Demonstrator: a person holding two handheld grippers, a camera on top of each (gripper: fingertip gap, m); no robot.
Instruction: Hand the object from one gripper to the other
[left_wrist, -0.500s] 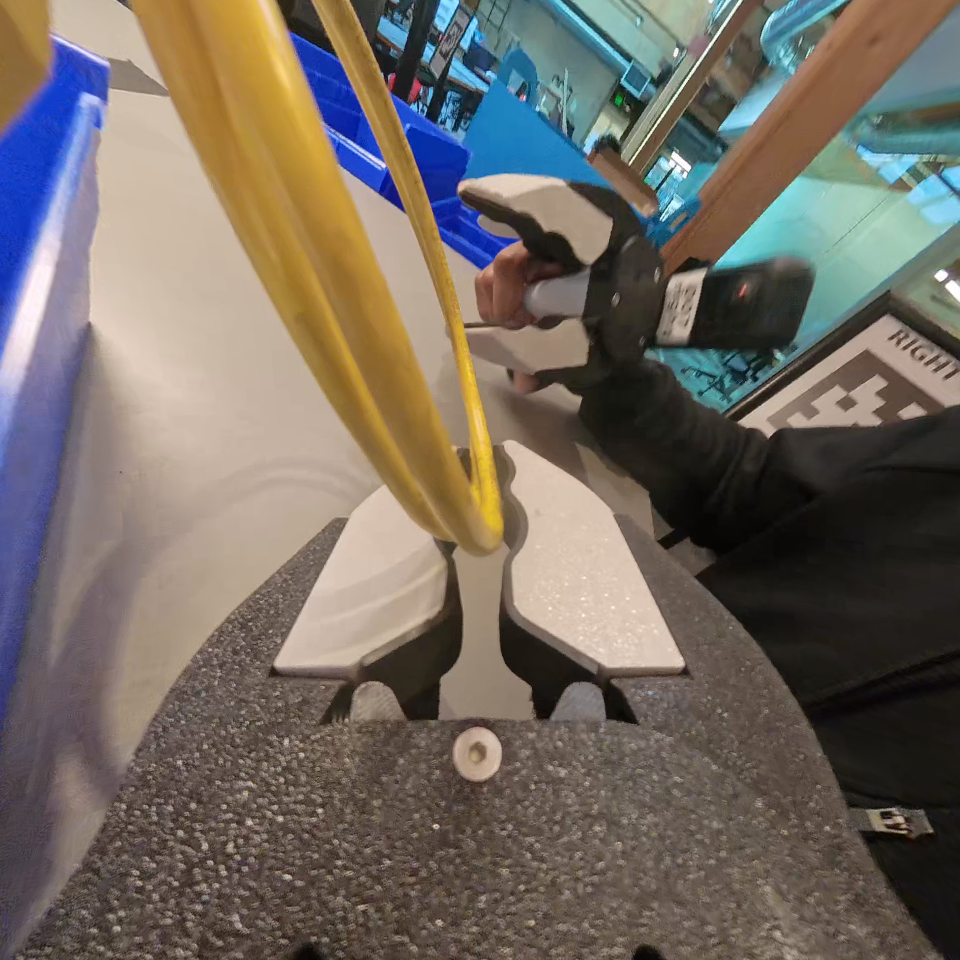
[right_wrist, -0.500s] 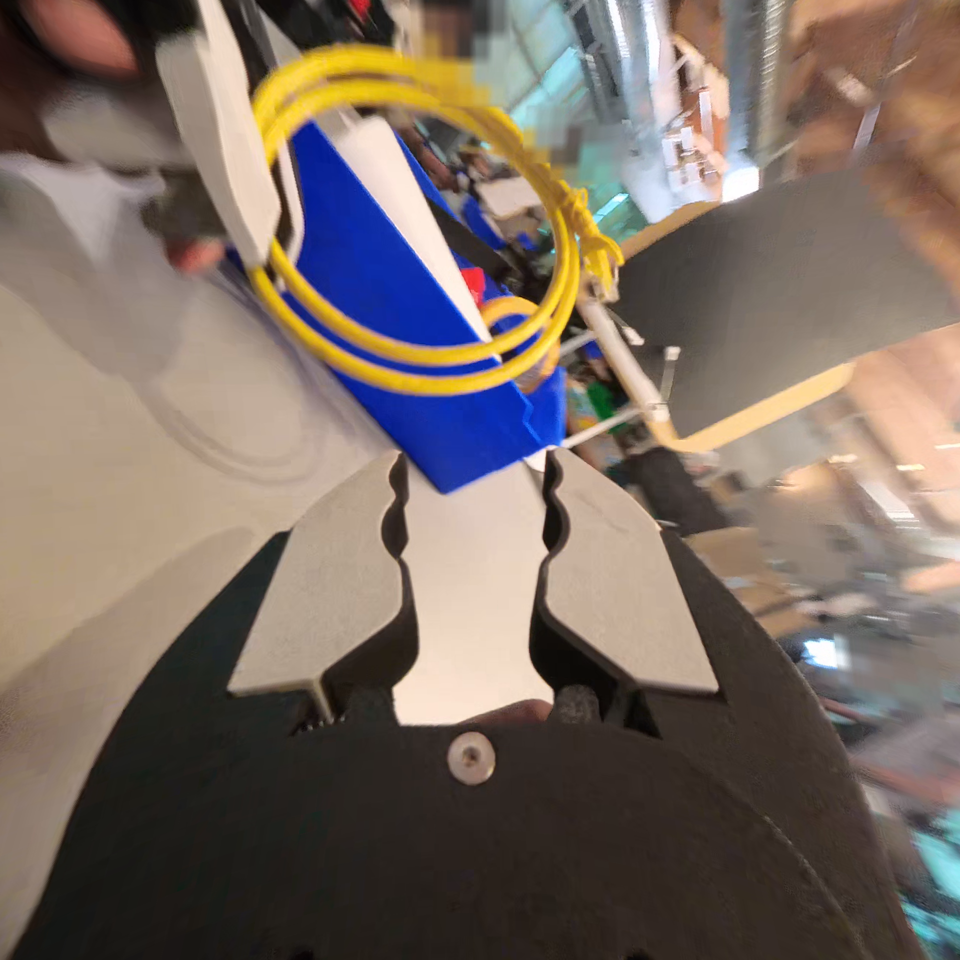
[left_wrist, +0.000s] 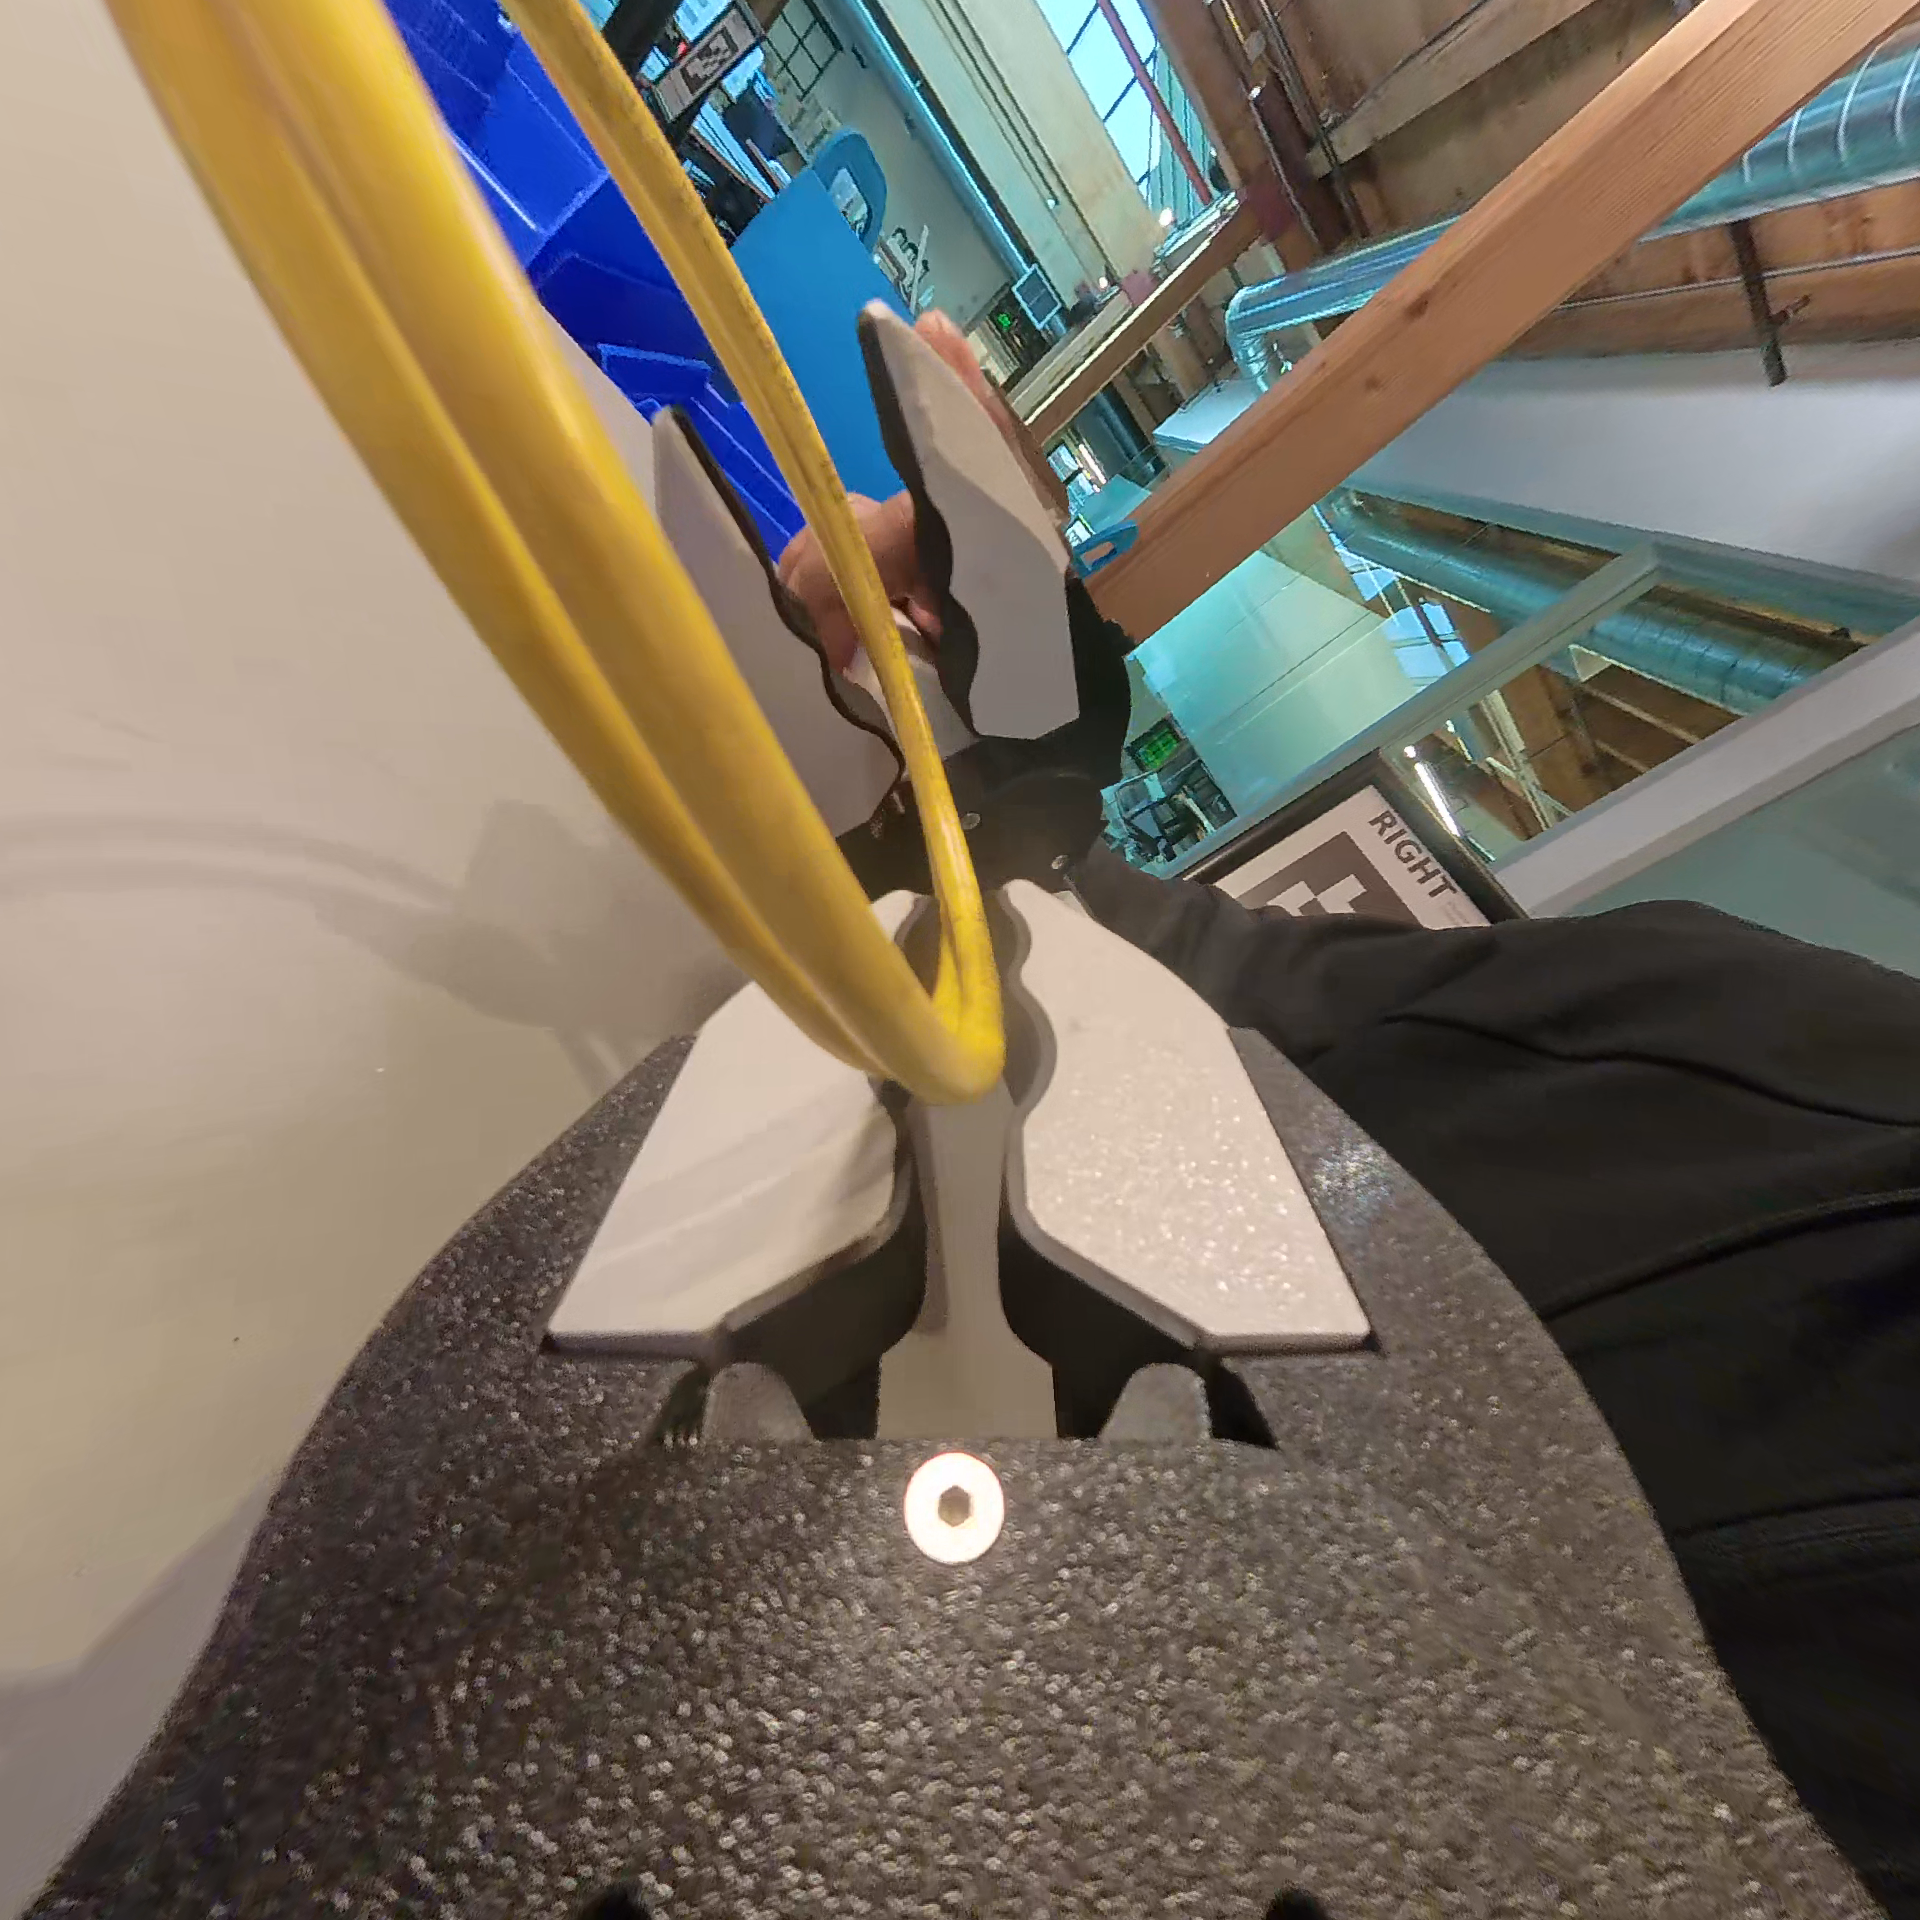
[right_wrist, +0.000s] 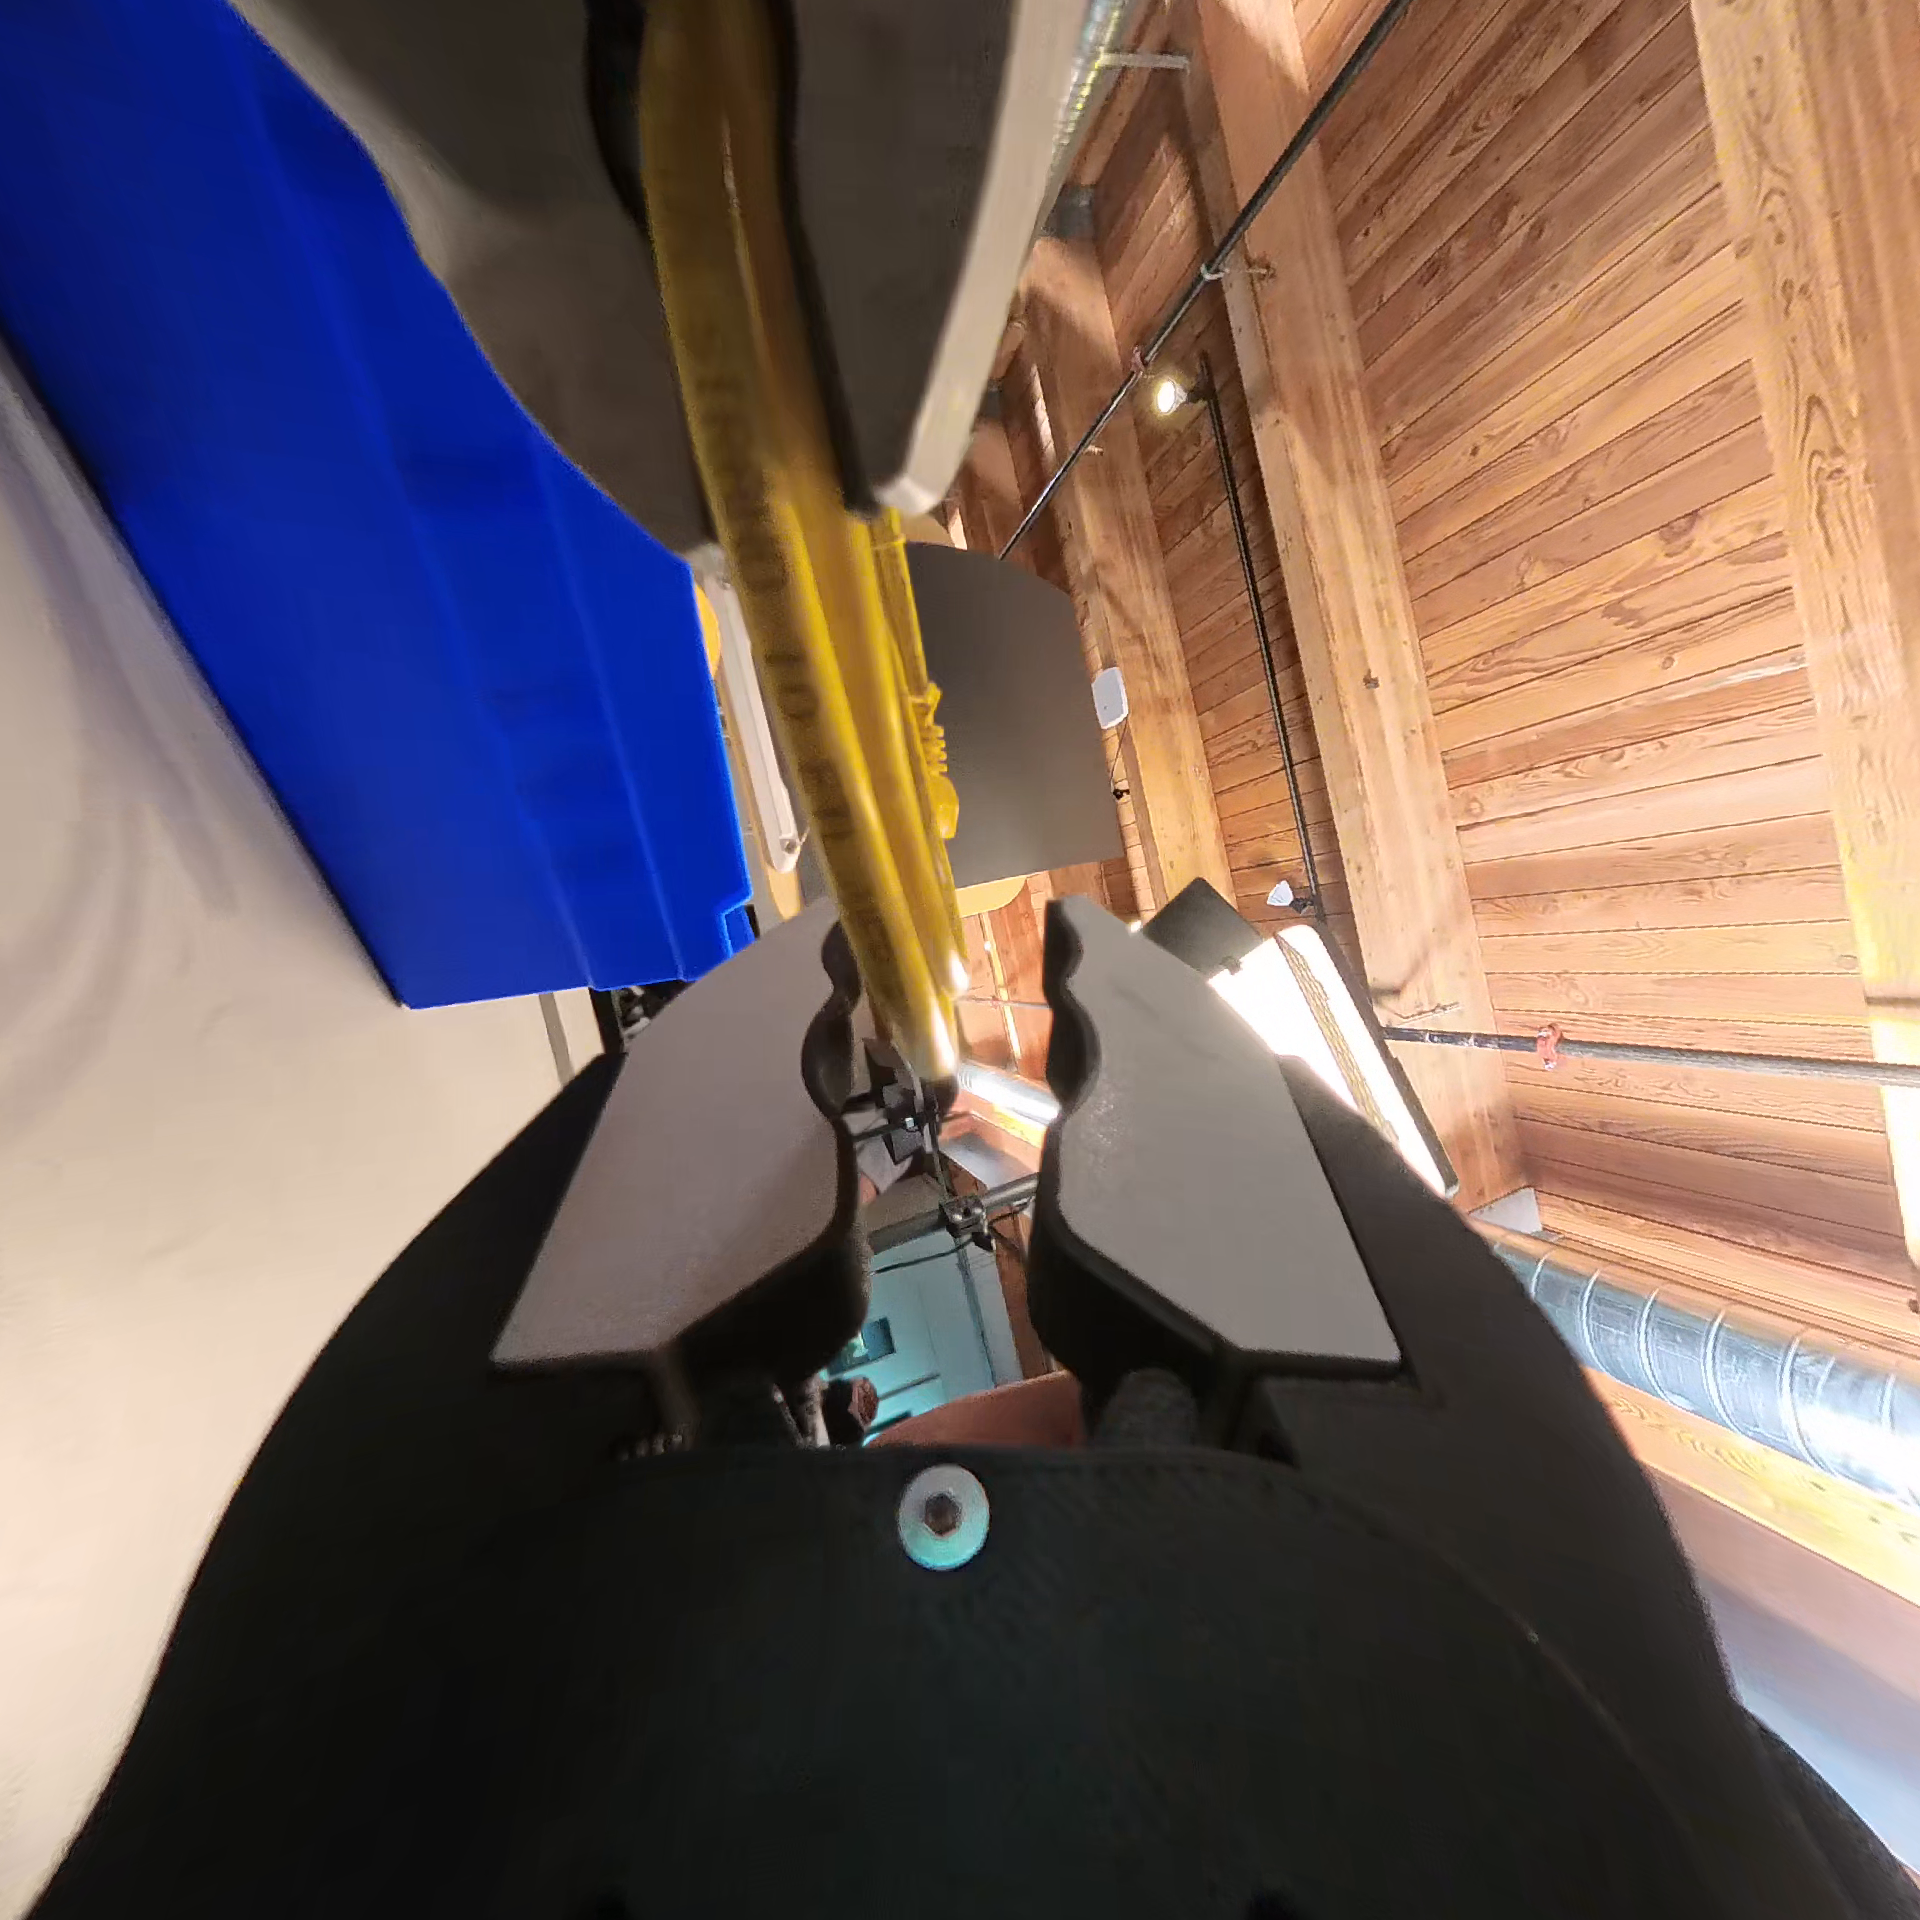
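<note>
Right wrist view: yellow cable coil (right_wrist: 831, 790) blurred.

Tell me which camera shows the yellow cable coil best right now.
The left wrist view: the yellow cable coil is sharp, pinched in the left gripper. The right wrist view shows it blurred, edge-on, between the open right gripper's fingers.

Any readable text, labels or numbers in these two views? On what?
I won't quote writing, only say where it sits.
One printed word on the white marker board: legible.
Print along the yellow cable: blurred, unreadable.
Lit characters on the green signs far back: too small to read.
</note>
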